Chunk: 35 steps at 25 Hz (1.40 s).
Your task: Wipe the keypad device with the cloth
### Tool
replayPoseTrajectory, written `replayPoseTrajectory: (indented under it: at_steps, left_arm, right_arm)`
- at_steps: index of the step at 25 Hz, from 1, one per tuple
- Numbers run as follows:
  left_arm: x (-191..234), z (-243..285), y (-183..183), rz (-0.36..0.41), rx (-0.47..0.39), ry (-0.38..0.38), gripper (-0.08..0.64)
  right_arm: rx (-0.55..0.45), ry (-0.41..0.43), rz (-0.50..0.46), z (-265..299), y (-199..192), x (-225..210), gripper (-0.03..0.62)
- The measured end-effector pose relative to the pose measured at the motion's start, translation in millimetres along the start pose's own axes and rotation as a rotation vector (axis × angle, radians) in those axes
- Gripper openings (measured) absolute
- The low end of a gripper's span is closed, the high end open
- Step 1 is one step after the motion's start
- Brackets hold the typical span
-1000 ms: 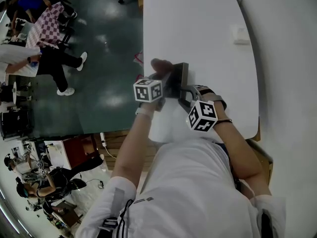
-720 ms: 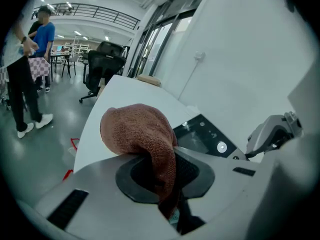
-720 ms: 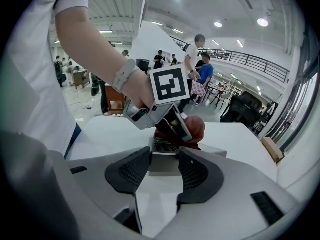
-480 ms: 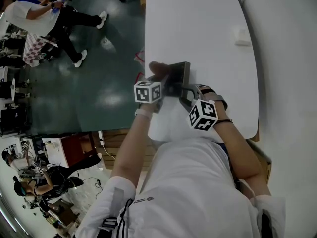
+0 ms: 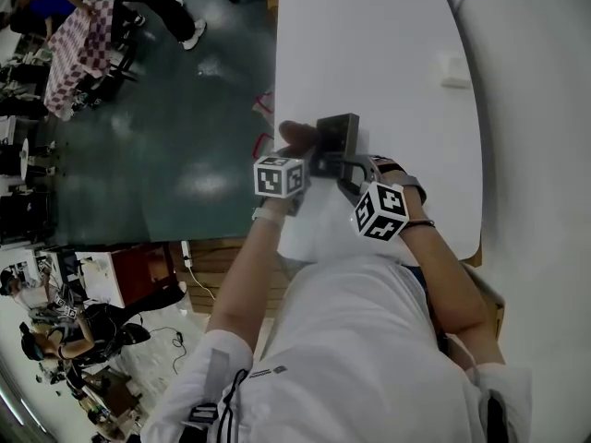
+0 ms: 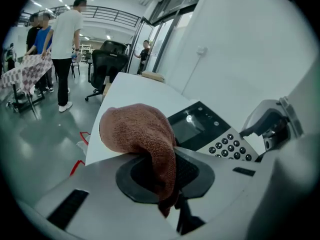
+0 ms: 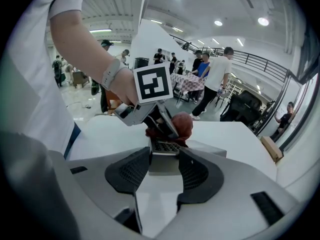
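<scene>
Cloth [image 6: 137, 134] rust brown, knit weave. Keypad device [image 6: 210, 136] light grey face, black screen, dark round keys. Left gripper [image 6: 165, 171] and right gripper [image 7: 164, 169] pale grey with black ribbed pads. Left cube [image 5: 280, 175] and right cube [image 5: 379, 212] white with black square markers. Table [image 5: 369, 44] white. Floor [image 5: 185, 109] dark green, glossy. Shirt [image 5: 369, 358] white. Far fabric [image 5: 85, 42] red-white checks
</scene>
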State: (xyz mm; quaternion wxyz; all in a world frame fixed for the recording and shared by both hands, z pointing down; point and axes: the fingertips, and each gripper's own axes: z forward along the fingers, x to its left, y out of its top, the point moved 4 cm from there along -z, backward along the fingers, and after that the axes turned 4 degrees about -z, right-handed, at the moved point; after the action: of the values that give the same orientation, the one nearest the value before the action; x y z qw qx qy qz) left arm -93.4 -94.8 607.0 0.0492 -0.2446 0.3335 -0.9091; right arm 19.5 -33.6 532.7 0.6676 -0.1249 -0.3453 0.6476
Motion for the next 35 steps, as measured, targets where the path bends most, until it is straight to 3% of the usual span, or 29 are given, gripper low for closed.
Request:
replayPoseTrajectory:
  at_steps: [16, 22, 35]
  left_arm:
    - [-12, -21, -5, -0.002, 0.035, 0.002, 0.054]
    - [-29, -27, 12, 0.031, 0.047, -0.076, 0.055]
    - [-72, -22, 66, 0.088, -0.064, -0.202, 0.055]
  right_arm:
    - [0.0, -0.002, -0.005, 1, 8, -9, 0.173]
    - [0.001, -0.001, -0.005, 3, 12, -12, 0.173]
    - [-0.001, -0.003, -0.001, 7, 15, -16, 0.173]
